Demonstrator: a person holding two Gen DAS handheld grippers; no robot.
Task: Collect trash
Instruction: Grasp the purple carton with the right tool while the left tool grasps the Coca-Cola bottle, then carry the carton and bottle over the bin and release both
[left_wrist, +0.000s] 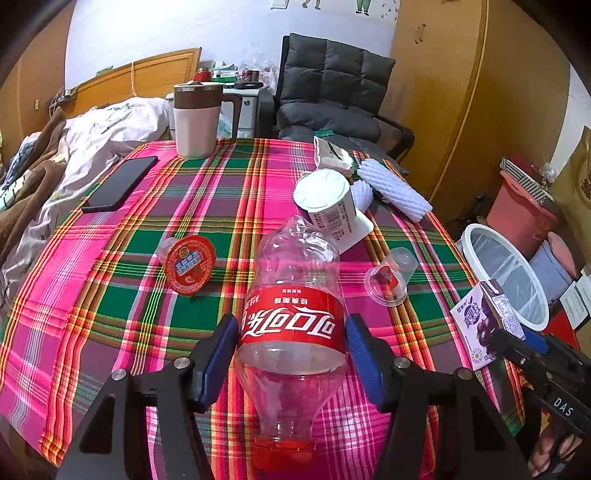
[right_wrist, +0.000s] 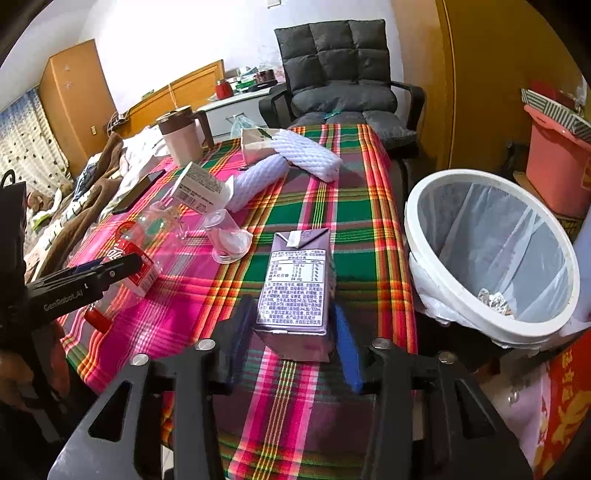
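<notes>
Our left gripper (left_wrist: 291, 354) tilts down, pads clamping the empty cola bottle (left_wrist: 291, 314); our right gripper (right_wrist: 291, 332) grips the purple juice carton (right_wrist: 295, 288), bin (right_wrist: 487, 251) at 2 o'clock.

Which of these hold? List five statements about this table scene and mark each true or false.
1. The cola bottle has its red cap on. True.
2. The cola bottle stands upright. False: it lies on its side.
3. The purple carton is in the bin. False: the right hand-held gripper holds it.
4. The bin has a plastic liner. True.
5. The phone lies on the chair. False: it is on the tablecloth.
</notes>
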